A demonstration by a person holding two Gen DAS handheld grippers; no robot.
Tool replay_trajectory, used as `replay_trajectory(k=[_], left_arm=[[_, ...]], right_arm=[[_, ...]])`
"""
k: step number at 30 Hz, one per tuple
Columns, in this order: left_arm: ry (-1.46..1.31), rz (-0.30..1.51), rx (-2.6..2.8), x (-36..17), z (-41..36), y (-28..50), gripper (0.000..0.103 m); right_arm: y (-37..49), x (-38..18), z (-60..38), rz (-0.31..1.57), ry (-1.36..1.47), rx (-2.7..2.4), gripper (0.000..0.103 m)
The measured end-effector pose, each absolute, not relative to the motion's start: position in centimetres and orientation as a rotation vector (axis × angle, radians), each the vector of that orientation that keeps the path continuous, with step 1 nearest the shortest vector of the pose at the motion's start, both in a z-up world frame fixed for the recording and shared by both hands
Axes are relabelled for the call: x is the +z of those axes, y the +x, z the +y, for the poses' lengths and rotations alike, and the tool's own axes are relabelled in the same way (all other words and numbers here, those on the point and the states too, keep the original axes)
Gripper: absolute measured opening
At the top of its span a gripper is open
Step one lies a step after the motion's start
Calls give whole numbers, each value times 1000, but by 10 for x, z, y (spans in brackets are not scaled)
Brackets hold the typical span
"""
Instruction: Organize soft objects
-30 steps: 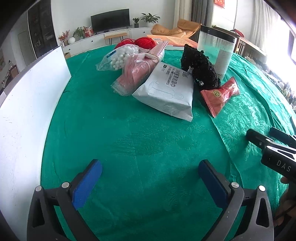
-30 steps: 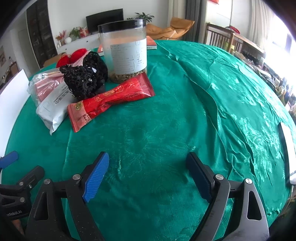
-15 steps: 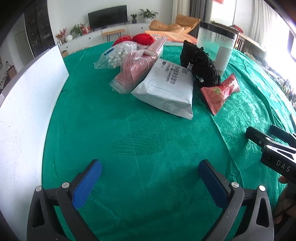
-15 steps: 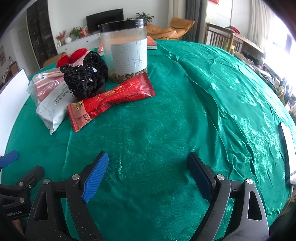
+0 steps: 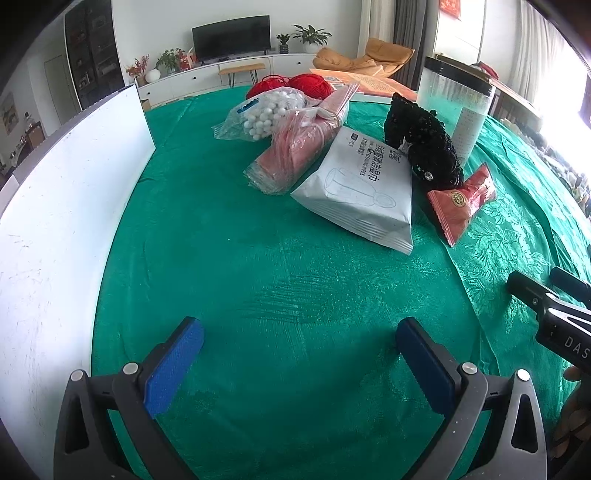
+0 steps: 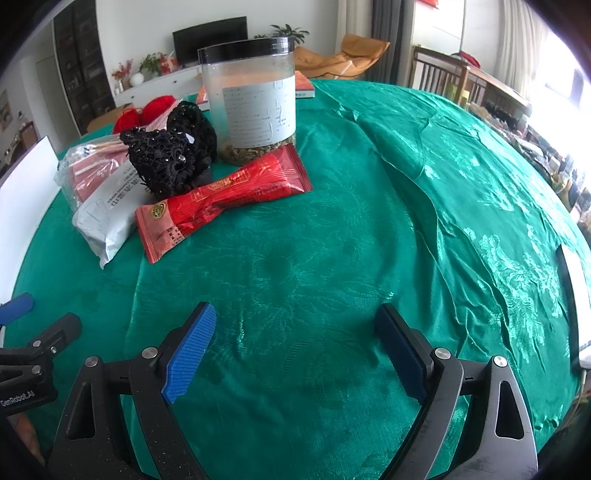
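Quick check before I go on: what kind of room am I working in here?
Most likely a home living and dining room. A television sits on a low white cabinet with potted plants, an orange lounge chair stands by the curtains, and the work surface is a table under a green tablecloth.

Both wrist cameras sit low over the table (image 5: pixel 258 277), facing the far pile, sharing the black lace (image 5: pixel 424 147) and jar (image 6: pixel 251 99).
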State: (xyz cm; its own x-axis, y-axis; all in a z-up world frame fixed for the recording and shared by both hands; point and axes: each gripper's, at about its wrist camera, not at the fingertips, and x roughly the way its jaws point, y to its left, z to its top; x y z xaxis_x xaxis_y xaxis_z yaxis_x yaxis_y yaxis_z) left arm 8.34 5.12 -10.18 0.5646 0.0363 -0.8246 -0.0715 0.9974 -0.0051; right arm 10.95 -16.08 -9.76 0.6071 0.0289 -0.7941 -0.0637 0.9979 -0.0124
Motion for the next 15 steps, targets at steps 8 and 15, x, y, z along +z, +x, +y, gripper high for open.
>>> replay_trajectory(k=[8,15], left_arm=[[-41,967,66,-102,51,82,103],[-40,967,65,-102,51,82,103]], right_arm=[[109,-97,-161,917,-40,53,91],[109,-97,-161,917,-40,53,91]])
